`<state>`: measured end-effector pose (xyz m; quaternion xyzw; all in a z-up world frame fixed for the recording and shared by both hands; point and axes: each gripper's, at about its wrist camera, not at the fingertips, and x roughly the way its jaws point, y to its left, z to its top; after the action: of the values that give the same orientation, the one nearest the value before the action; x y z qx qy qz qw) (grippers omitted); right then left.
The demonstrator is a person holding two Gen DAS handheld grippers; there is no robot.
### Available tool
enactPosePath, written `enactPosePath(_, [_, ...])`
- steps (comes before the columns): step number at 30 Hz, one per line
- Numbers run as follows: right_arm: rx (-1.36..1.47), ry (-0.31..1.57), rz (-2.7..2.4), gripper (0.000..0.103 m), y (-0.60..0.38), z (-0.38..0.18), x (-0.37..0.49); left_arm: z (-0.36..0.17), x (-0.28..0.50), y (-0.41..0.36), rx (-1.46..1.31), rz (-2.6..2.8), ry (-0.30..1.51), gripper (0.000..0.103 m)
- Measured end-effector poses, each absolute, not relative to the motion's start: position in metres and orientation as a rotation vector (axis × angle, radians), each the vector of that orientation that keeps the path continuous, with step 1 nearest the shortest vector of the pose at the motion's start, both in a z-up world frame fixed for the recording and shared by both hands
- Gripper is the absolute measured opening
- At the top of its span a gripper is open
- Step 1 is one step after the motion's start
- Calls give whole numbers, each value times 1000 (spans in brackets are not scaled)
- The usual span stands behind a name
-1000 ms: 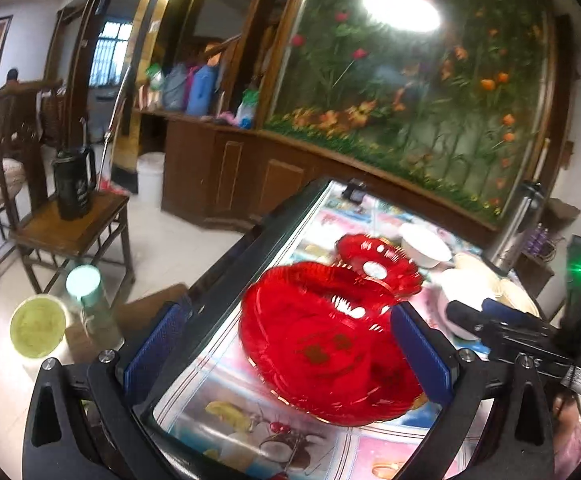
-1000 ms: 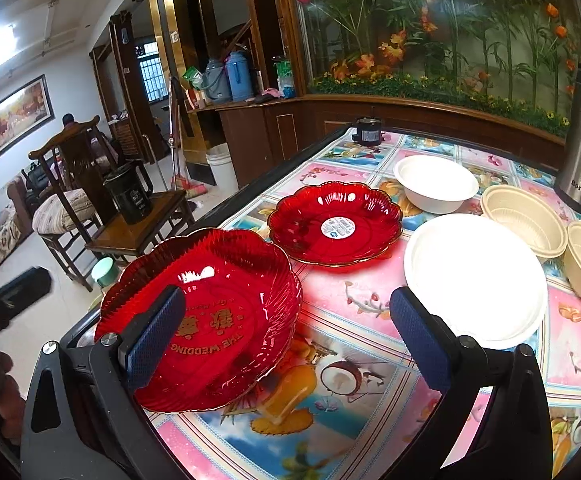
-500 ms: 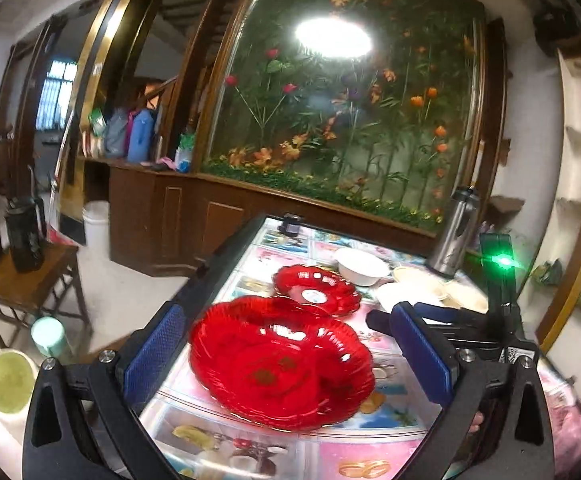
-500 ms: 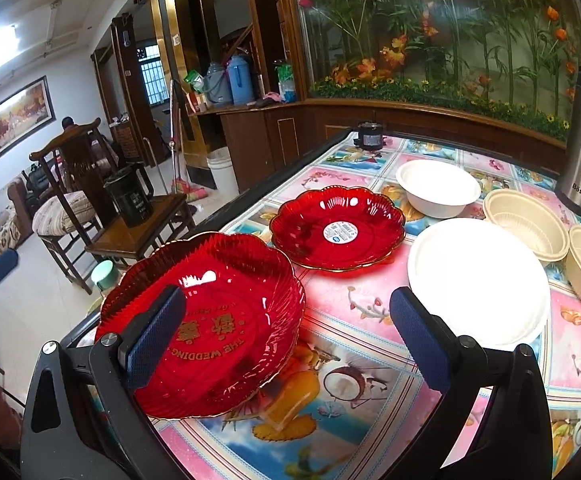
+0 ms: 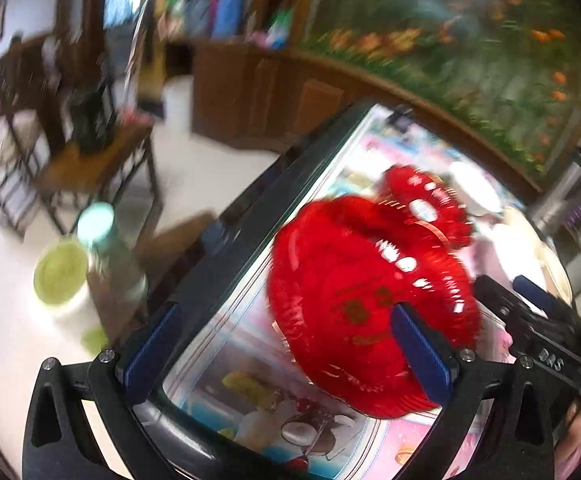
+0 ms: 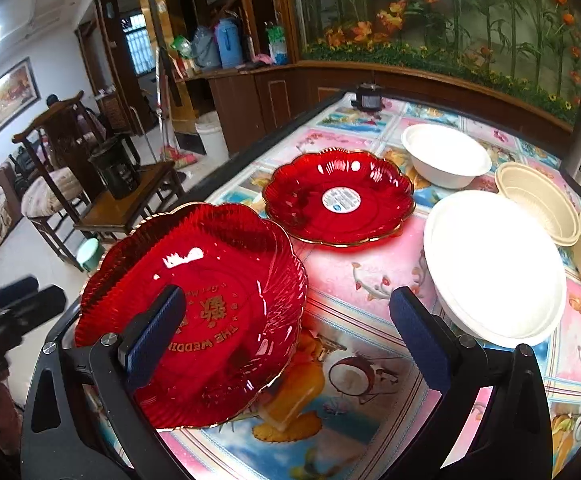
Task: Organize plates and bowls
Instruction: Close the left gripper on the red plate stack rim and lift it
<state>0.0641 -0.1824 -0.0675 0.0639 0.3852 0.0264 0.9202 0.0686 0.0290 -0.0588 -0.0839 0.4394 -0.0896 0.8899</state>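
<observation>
The near red plate (image 6: 194, 320) sits at the worktop (image 6: 370, 280) corner, its rim overhanging the dark edge; bare surface lies between it and the white plate (image 6: 494, 264). Count: two red plates, the second (image 6: 338, 198) further in; one white plate; one white bowl (image 6: 444, 156); two beige bowls (image 6: 538, 202). Right tongs (image 6: 286, 332) are wide apart, holding nothing, left pad over the near plate. Left tongs (image 5: 286, 356) are likewise spread and empty, straddling the worktop edge; that view is blurred.

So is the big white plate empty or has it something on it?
Empty: the white plate shows a bare surface in the right wrist view.
</observation>
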Motion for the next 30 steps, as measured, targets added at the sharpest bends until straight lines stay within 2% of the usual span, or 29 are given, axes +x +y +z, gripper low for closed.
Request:
enactPosePath(3, [142, 848, 45, 101, -183, -75, 74, -64, 74, 29, -216, -157, 965, 102])
enactPosePath(8, [170, 953, 22, 98, -186, -88, 91, -71, 85, 15, -135, -71, 1045, 102])
enactPosePath(13, [207, 1031, 30, 95, -188, -98, 102, -82, 92, 11, -101, -40, 1108, 92])
enactPosePath(14, [209, 1049, 36, 88, -187, -101, 104, -84, 95, 9, -93, -40, 1117, 90])
enactPosePath(15, [212, 1068, 45, 81, -186, -104, 106, -86, 95, 9, -90, -41, 1121, 81])
enactPosePath(16, [216, 1101, 58, 77, -184, -109, 110, -87, 96, 8, -87, -42, 1128, 72])
enactPosePath(17, [217, 1120, 61, 73, -183, -112, 112, -89, 97, 8, -88, -44, 1138, 68])
enactPosePath(19, [223, 1146, 65, 67, -182, -118, 115, -93, 100, 7, -93, -57, 1155, 49])
enactPosePath(22, [218, 1148, 69, 48, -178, -120, 114, -97, 102, 4, -95, -68, 1167, 33])
enactPosePath(24, [216, 1151, 73, 24, -177, -120, 115, -98, 102, 3, -98, -79, 1157, 28])
enactPosePath(26, [234, 1150, 80, 19, -178, -121, 115, -97, 100, -1, -87, -88, 1145, 20])
enactPosePath(30, [297, 1133, 90, 16, -184, -123, 113, -96, 98, -3, -68, -85, 1125, 20])
